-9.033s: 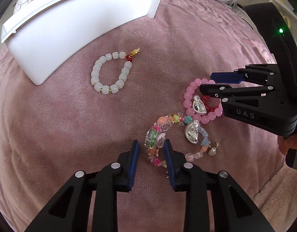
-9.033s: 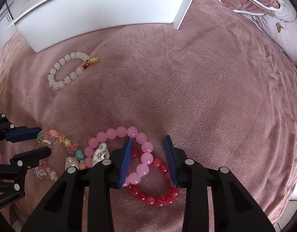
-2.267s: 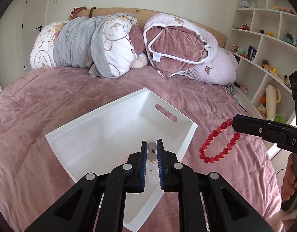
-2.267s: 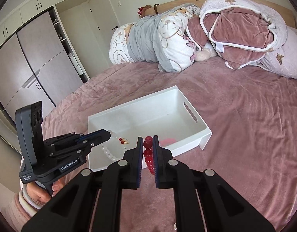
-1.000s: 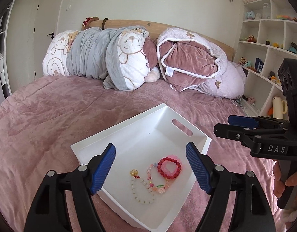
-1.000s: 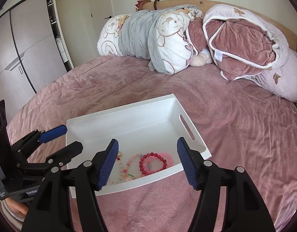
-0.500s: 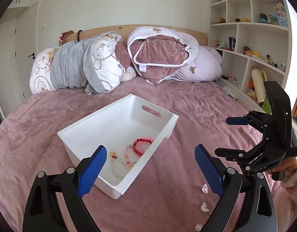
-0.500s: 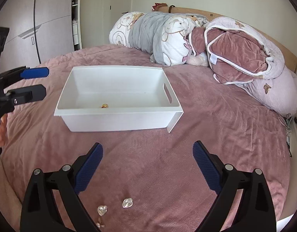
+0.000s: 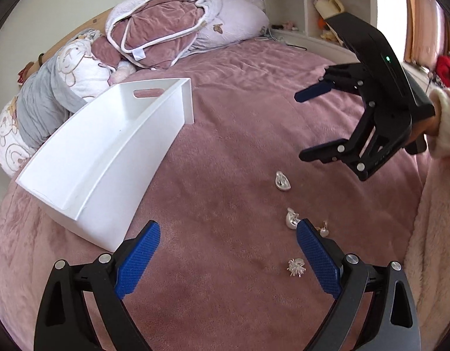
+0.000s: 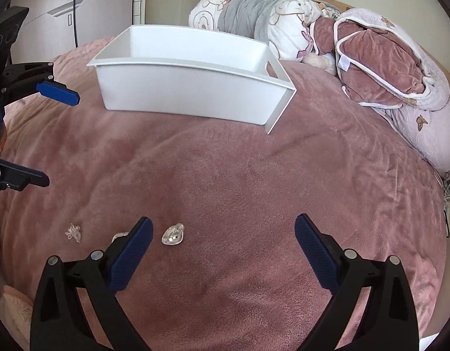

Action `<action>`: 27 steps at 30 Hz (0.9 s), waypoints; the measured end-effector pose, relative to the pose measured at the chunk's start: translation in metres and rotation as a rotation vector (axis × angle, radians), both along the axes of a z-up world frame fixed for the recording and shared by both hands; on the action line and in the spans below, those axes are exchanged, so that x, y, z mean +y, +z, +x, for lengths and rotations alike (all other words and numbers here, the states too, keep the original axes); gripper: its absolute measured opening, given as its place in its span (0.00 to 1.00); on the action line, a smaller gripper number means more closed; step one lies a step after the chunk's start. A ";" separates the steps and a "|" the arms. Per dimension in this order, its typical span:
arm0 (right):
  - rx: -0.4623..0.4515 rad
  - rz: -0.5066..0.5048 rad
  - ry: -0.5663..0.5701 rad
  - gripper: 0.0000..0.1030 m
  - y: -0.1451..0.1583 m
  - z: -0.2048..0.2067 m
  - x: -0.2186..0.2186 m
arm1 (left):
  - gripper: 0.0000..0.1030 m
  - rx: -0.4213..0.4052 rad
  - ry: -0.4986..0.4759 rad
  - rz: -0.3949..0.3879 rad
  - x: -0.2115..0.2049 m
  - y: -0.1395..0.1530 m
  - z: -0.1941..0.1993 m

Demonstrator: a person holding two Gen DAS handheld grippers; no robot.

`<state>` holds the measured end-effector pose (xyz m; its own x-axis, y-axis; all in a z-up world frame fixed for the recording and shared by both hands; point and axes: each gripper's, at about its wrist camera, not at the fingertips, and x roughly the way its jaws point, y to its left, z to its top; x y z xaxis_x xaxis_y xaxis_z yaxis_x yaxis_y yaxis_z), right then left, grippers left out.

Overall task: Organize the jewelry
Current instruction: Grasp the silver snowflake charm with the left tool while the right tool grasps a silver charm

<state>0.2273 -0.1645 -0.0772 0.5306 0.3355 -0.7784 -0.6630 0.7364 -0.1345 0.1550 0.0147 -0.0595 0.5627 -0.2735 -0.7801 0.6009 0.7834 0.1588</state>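
Observation:
Several small silver charms lie on the pink bedspread: a silver teardrop charm (image 9: 282, 181) (image 10: 172, 236), a second silver charm (image 9: 292, 219) (image 10: 119, 236) partly behind a finger, a spiky crystal piece (image 9: 296, 267) (image 10: 73, 232) and a tiny earring (image 9: 323, 229). The white bin (image 9: 107, 158) (image 10: 192, 93) stands farther back; its contents are hidden from both views. My left gripper (image 9: 227, 251) is wide open and empty, low over the charms. My right gripper (image 10: 223, 245) is wide open and empty; it also shows in the left wrist view (image 9: 315, 122) above the teardrop charm.
Rolled duvets and pillows (image 9: 154, 32) (image 10: 371, 58) lie at the head of the bed. A shelf unit (image 9: 312, 5) stands to the right, wardrobes (image 10: 63, 5) to the left. A fluffy pink blanket (image 9: 429, 234) borders the bed's near edge.
Both grippers have dropped lower and closer to the charms on the bedspread. Both views now look across the bin's side, so the bracelets inside are out of sight. Both stay open.

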 end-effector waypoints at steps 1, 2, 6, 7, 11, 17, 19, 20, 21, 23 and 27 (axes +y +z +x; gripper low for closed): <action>0.009 -0.003 0.005 0.90 -0.004 0.000 0.001 | 0.92 0.009 -0.026 0.003 -0.002 -0.004 -0.001; 0.023 0.001 0.012 0.89 -0.007 0.000 0.001 | 0.92 0.030 -0.050 0.000 -0.004 -0.008 -0.002; 0.051 -0.028 0.056 0.85 -0.025 -0.001 0.011 | 0.92 0.121 -0.106 -0.039 -0.010 -0.021 -0.004; 0.060 -0.037 0.068 0.85 -0.030 -0.001 0.014 | 0.92 0.131 -0.119 -0.036 -0.012 -0.023 -0.005; 0.087 -0.068 0.102 0.79 -0.046 -0.001 0.026 | 0.92 0.165 -0.148 -0.017 -0.014 -0.034 -0.010; 0.092 -0.099 0.115 0.71 -0.062 0.001 0.037 | 0.76 0.253 -0.177 0.005 -0.016 -0.050 -0.009; 0.103 -0.090 0.112 0.65 -0.063 0.002 0.037 | 0.69 0.259 -0.182 0.029 -0.017 -0.056 -0.008; 0.111 -0.083 0.108 0.63 -0.063 0.003 0.036 | 0.67 0.267 -0.184 0.041 -0.018 -0.059 -0.008; 0.119 -0.077 0.103 0.59 -0.063 0.005 0.036 | 0.61 0.277 -0.185 0.054 -0.019 -0.063 -0.008; 0.120 -0.074 0.088 0.50 -0.062 0.006 0.035 | 0.59 0.294 -0.182 0.062 -0.018 -0.068 -0.006; 0.133 -0.054 0.069 0.40 -0.061 0.008 0.033 | 0.49 0.325 -0.163 0.027 -0.012 -0.065 -0.001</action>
<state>0.2354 -0.1314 -0.1381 0.3985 0.3230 -0.8584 -0.7261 0.6829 -0.0801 0.1540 0.0029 -0.1248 0.2353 -0.3162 -0.9191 0.7400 0.6713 -0.0415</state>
